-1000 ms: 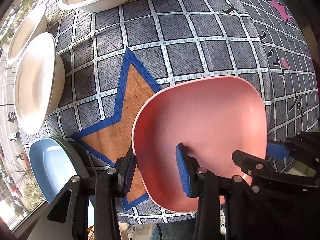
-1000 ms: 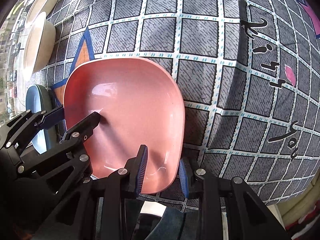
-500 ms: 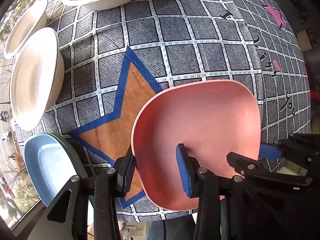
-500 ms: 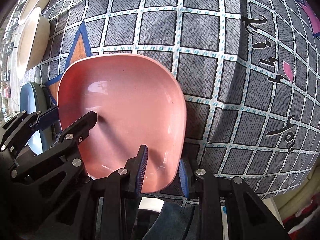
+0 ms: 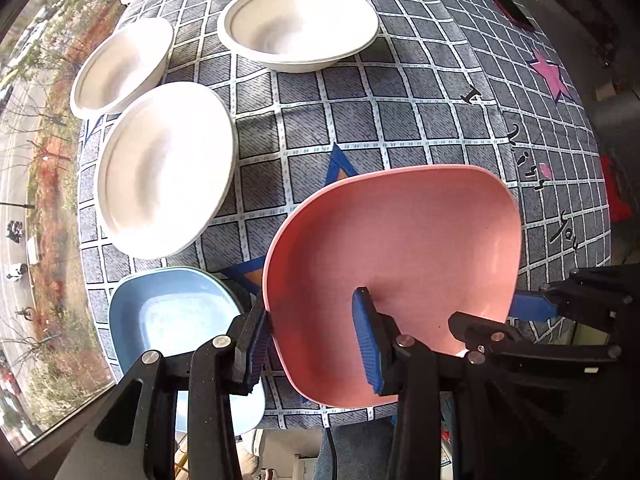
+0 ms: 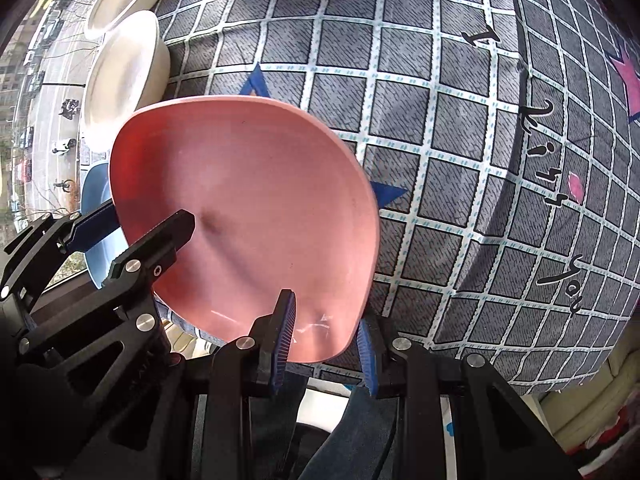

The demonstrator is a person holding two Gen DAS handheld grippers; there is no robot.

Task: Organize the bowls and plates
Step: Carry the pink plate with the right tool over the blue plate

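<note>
Holding the pink plate [image 5: 396, 264] between them, both grippers have a grip on its near rim: the left gripper [image 5: 316, 344] is pinched on the left corner and the right gripper [image 6: 326, 340] on the right corner, jaws narrowly apart with the rim clamped. Plate's lifted and tilted above the desk [image 5: 400, 120] with the checked cloth, partly over the blue plate [image 5: 168, 320] at the near left edge. Three white bowls [image 5: 164, 168] sit further back on the left, empty.
</note>
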